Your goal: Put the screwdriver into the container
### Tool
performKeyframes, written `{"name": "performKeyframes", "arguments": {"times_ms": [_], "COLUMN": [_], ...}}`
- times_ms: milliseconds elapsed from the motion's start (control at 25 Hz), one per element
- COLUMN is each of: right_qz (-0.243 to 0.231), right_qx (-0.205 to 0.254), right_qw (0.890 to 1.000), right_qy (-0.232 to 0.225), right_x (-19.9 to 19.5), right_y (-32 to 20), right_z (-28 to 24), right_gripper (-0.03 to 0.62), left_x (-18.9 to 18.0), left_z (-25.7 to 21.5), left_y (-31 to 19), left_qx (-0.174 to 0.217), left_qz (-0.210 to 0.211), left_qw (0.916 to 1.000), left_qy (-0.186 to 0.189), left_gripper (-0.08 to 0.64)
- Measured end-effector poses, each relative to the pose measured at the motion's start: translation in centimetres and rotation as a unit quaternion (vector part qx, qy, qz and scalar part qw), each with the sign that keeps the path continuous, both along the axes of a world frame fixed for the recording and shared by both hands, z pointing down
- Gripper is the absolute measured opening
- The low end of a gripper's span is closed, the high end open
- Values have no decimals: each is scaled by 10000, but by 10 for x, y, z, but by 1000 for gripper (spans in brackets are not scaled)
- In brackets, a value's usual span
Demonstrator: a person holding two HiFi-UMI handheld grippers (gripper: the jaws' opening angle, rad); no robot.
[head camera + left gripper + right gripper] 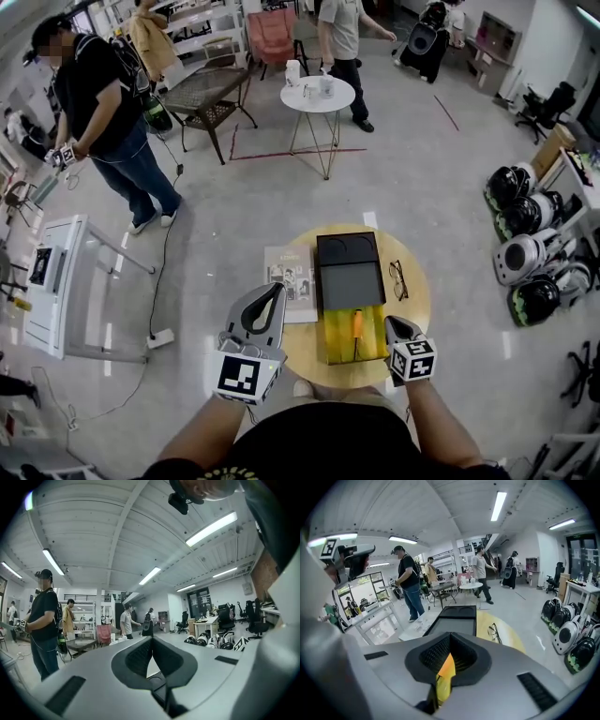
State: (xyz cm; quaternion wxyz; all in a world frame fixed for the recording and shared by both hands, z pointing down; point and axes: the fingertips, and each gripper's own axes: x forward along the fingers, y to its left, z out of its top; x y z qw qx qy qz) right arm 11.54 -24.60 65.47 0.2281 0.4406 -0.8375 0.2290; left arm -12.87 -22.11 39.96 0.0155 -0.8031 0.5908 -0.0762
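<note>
An orange-handled screwdriver (356,327) lies in the yellow near section (334,343) of a long black container (347,283) on the round wooden table (417,309). My right gripper (388,323) hovers just right of the screwdriver, apart from it, jaws shut with the tips meeting. In the right gripper view the jaws of the right gripper (450,638) touch, and only yellow-orange shows through the gap below them; the black container (454,619) stretches ahead. My left gripper (278,287) hangs left of the container, shut and empty. In its own view, the left gripper (152,640) points out into the room.
Glasses (398,279) lie right of the container and a booklet (292,278) left of it. A white frame table (56,281) stands at the left, helmets (530,258) at the right. Further off are a small round white table (317,94) and two standing people.
</note>
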Motion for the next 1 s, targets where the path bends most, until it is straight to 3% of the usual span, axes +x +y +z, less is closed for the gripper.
{"name": "performKeyframes", "arguments": {"times_ms": [520, 1000], "right_qz": [-4, -105], "right_qx": [723, 1363], "right_qw": [9965, 9861], "right_qy": [-410, -949], "right_x": [-4, -15], "right_y": [-5, -2], "right_z": [-88, -175], "right_gripper": [14, 14], "left_x": [8, 16], "left_z": [-16, -28], "left_y": [2, 8], "left_qx": [89, 219], "left_qz": [185, 272], "left_qw": [9998, 9993], "left_qy": [83, 115], "left_gripper": [17, 17]}}
